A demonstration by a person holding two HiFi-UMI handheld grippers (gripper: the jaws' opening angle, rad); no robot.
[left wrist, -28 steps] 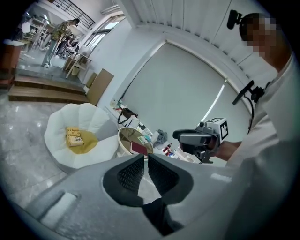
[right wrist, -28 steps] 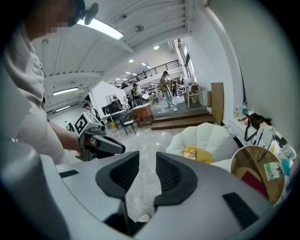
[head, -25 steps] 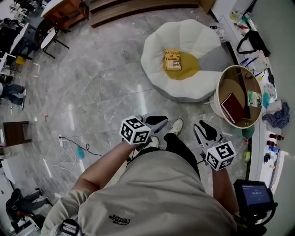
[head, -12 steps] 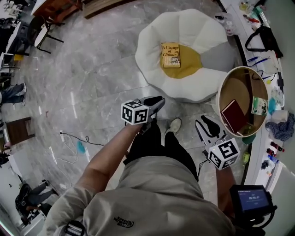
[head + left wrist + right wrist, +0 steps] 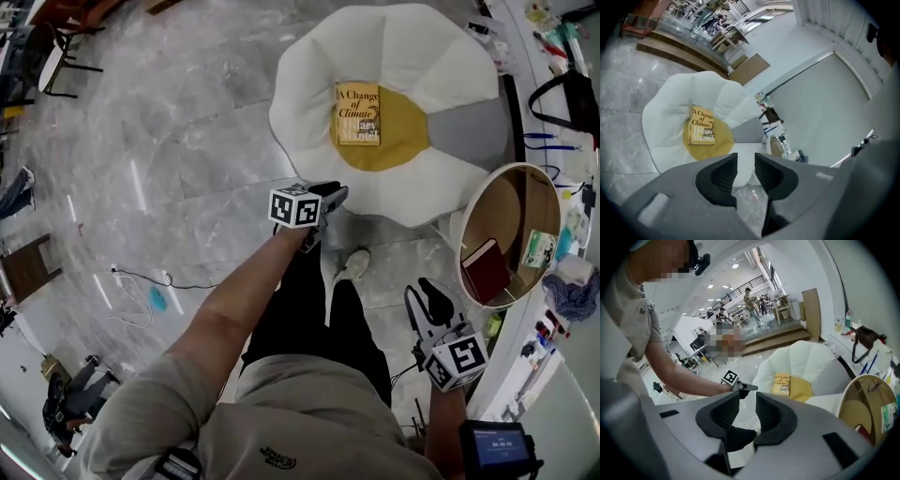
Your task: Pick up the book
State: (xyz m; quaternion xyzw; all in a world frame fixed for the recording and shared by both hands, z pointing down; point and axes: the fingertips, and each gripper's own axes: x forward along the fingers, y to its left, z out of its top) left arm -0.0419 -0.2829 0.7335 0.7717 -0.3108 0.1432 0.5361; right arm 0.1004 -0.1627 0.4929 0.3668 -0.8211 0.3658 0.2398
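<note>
Two empty tools, one book to reach

Neither tool holds anything: the left tool (image 5: 330, 195) has its jaws opening on air, and the right tool (image 5: 427, 292) hangs low with jaws modestly apart. The yellow hardback book (image 5: 358, 113) lies flat on the mustard centre of the white petal-shaped floor cushion (image 5: 412, 47), at 1 o'clock from the left tool. Best to open wider, come in low and slip one jaw under an edge, since the padding will likely give. Only the right gripper view shows the person's left forearm (image 5: 684, 380); only the head view shows the dark red book (image 5: 486, 272) in the round cream-rimmed tub (image 5: 463, 239) at 3 o'clock
</note>
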